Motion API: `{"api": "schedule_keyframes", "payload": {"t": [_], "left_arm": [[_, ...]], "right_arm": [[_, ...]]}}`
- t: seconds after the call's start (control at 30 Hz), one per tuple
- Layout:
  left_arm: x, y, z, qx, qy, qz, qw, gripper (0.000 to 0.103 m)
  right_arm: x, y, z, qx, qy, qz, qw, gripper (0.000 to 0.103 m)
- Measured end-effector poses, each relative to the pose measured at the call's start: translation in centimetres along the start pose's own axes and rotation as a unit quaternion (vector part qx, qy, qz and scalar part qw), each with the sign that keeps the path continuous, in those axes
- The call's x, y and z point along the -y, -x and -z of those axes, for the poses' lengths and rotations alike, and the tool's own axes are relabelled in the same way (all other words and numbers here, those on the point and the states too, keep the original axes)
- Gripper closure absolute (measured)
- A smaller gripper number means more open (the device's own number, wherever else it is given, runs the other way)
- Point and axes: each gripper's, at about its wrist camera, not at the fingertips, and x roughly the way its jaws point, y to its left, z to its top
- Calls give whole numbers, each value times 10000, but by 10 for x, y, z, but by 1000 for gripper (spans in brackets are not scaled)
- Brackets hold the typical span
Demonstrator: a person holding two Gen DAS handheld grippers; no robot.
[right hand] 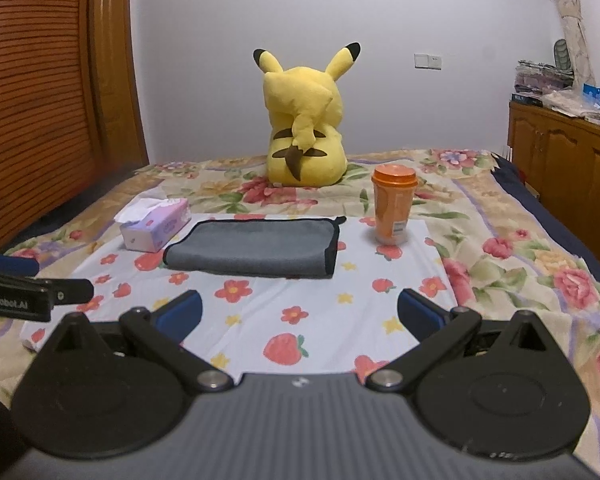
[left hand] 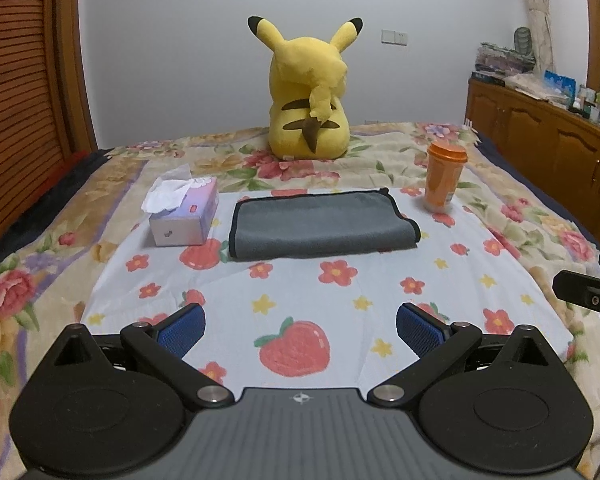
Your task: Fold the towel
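Observation:
A grey towel with black edging (left hand: 320, 224) lies folded flat on a white cloth with strawberry and flower print (left hand: 300, 304); it also shows in the right wrist view (right hand: 256, 248). My left gripper (left hand: 300, 328) is open and empty, hovering over the cloth well short of the towel. My right gripper (right hand: 298, 314) is open and empty too, beside the left one and equally short of the towel. Part of the right gripper shows at the right edge of the left wrist view (left hand: 592, 300), and part of the left gripper at the left edge of the right wrist view (right hand: 36, 292).
A tissue box (left hand: 184, 216) stands left of the towel and an orange lidded cup (left hand: 444, 176) right of it. A yellow plush toy (left hand: 312, 92) sits behind on the floral bedspread (left hand: 40, 280). A wooden cabinet (left hand: 540, 128) runs along the right, a slatted wooden door (left hand: 16, 80) on the left.

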Motion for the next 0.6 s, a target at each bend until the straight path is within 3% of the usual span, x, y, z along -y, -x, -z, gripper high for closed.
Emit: {"api": "schedule_keyframes", "payload": {"t": [0.6], "left_arm": [[28,3,31,-137,39,83,9999,0]], "right_arm": [[18,2,30,-55,99,29,9999,0]]}}
